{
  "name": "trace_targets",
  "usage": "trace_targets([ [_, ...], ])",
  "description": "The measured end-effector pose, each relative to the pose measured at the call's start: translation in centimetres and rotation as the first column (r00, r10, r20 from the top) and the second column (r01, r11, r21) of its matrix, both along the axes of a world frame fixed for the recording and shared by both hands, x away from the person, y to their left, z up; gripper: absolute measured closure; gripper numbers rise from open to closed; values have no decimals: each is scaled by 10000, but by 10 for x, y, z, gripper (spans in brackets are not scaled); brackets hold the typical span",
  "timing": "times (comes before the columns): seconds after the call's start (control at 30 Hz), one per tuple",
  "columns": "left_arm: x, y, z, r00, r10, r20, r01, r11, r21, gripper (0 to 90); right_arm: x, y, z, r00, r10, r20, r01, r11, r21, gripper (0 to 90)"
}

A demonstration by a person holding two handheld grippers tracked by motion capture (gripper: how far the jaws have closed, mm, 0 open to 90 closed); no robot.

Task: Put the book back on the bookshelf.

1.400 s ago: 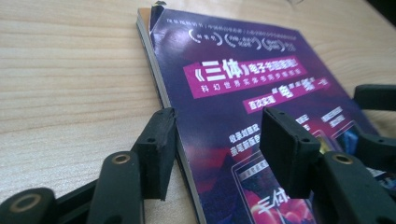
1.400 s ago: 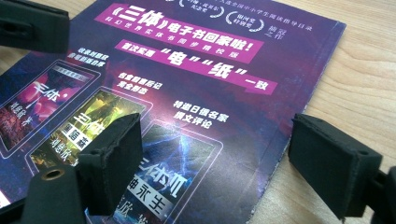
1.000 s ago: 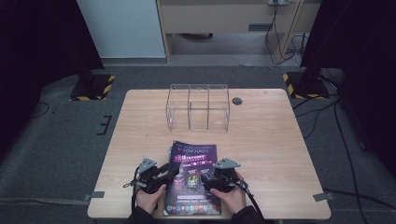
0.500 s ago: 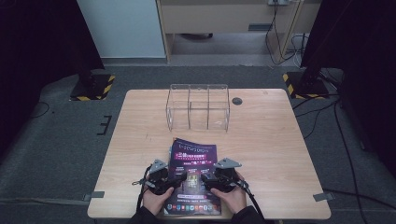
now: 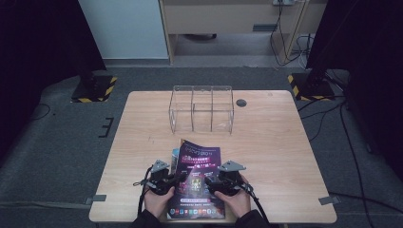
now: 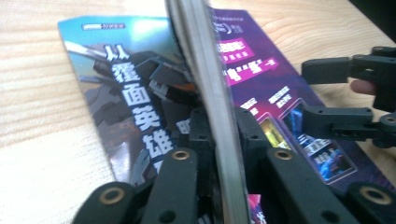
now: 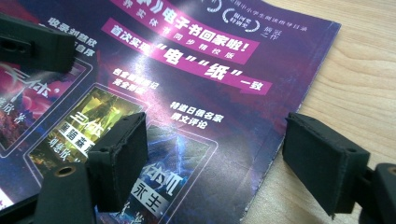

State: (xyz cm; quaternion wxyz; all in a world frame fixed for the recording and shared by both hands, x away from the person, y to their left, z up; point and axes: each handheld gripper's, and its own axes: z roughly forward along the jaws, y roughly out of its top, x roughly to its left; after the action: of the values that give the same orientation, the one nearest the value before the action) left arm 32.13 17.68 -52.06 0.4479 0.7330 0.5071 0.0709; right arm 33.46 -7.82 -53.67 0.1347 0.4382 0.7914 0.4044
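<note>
From up top we've got both hands in at the near edge of the light wooden table (image 5: pixel 266 137), wrists low and forearms coming straight in. The left gripper (image 5: pixel 167 179) sits on the left edge of the glossy purple magazine (image 5: pixel 198 166), the right gripper (image 5: pixel 219 181) on its right half. That magazine lies flat near us, overlapping a second teal-covered magazine (image 5: pixel 175 156) peeking out at its left. Farther back stands a clear acrylic three-compartment rack (image 5: pixel 202 108), well apart from our hands.

Left gripper view: our left gripper (image 6: pixel 219 140) has just been closing and now pinches the purple magazine's (image 6: pixel 271 93) lifted edge, its pages standing on end between the jaws. The teal one (image 6: pixel 121 93) lies flat on the table underneath. The right gripper (image 6: pixel 345 98) shows off to the side, jaws apart.

Right gripper view: our right gripper (image 7: pixel 212 154) hovers low with jaws spread wide, one over the purple cover (image 7: pixel 187 70), the other past its edge over bare wood, gripping nothing.
</note>
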Motion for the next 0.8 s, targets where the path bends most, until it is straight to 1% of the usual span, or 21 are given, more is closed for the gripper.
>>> trace_targets([
  [0.03, -1, -1, 3, 9998, -34, 184, 35, 10000, -86, 824, 0, -2, 0, 9999, 79, -128, -77, 9998, 189, 211],
  [0.07, -1, -1, 3, 9998, -34, 184, 35, 10000, -86, 833, 0, -2, 0, 9999, 79, -128, -77, 9998, 189, 211],
  [0.1, -3, -2, 6, 9992, -84, 395, 89, 9999, -131, 835, 1, -5, 0, 9997, 200, -102, -196, 9990, 392, 210],
  [0.17, -5, -3, 9, 9982, -77, 601, 90, 9997, -216, 836, 0, -8, 2, 9998, 190, 14, -191, 9983, 558, 193],
  [0.2, -5, -3, 9, 9982, -77, 601, 90, 9997, -216, 836, 0, -8, 2, 9998, 190, 14, -191, 9983, 558, 193],
  [0.23, -7, -4, 13, 9969, -105, 783, 127, 9995, -279, 837, 0, -11, 4, 9994, 177, 313, -195, 9979, 611, 188],
  [0.3, -8, -4, 17, 9952, -89, 976, 126, 9992, -373, 837, 0, -14, 7, 9990, 220, 390, -249, 9968, 764, 182],
  [0.33, -8, -4, 17, 9952, -89, 976, 126, 9992, -373, 837, 0, -14, 7, 9990, 220, 390, -249, 9968, 764, 182],
  [0.37, -10, -3, 21, 9942, -96, 1072, 156, 9984, -549, 837, 1, -16, 8, 9988, 313, 389, -346, 9957, 857, 168],
  [0.4, -10, -2, 23, 9941, -126, 1079, 202, 9974, -689, 837, 1, -17, 9, 9985, 374, 404, -409, 9952, 885, 163],
  [0.5, -12, 1, 29, 9911, -77, 1326, 195, 9959, -884, 838, 1, -20, 10, 9984, 435, 368, -473, 9927, 1105, 152],
  [0.53, -12, 1, 29, 9911, -77, 1326, 195, 9959, -884, 838, 1, -20, 10, 9983, 462, 368, -501, 9920, 1162, 146],
  [0.57, -13, 3, 33, 9889, -12, 1488, 158, 9952, -965, 838, 1, -21, 11, 9979, 511, 392, -556, 9908, 1234, 143],
  [0.63, -14, 5, 36, 9869, 82, 1614, 94, 9941, -1079, 838, 2, -22, 12, 9974, 564, 447, -619, 9891, 1335, 140],
  [0.67, -14, 5, 36, 9869, 82, 1614, 94, 9941, -1079, 838, 2, -22, 12, 9974, 564, 447, -619, 9891, 1335, 140],
  [0.73, -15, 7, 40, 9835, 163, 1801, 44, 9935, -1142, 838, 3, -22, 13, 9975, 586, 405, -645, 9843, 1644, 139],
  [0.8, -15, 7, 40, 9826, 168, 1850, 47, 9933, -1152, 838, 3, -22, 14, 9974, 609, 388, -667, 9826, 1731, 138],
])
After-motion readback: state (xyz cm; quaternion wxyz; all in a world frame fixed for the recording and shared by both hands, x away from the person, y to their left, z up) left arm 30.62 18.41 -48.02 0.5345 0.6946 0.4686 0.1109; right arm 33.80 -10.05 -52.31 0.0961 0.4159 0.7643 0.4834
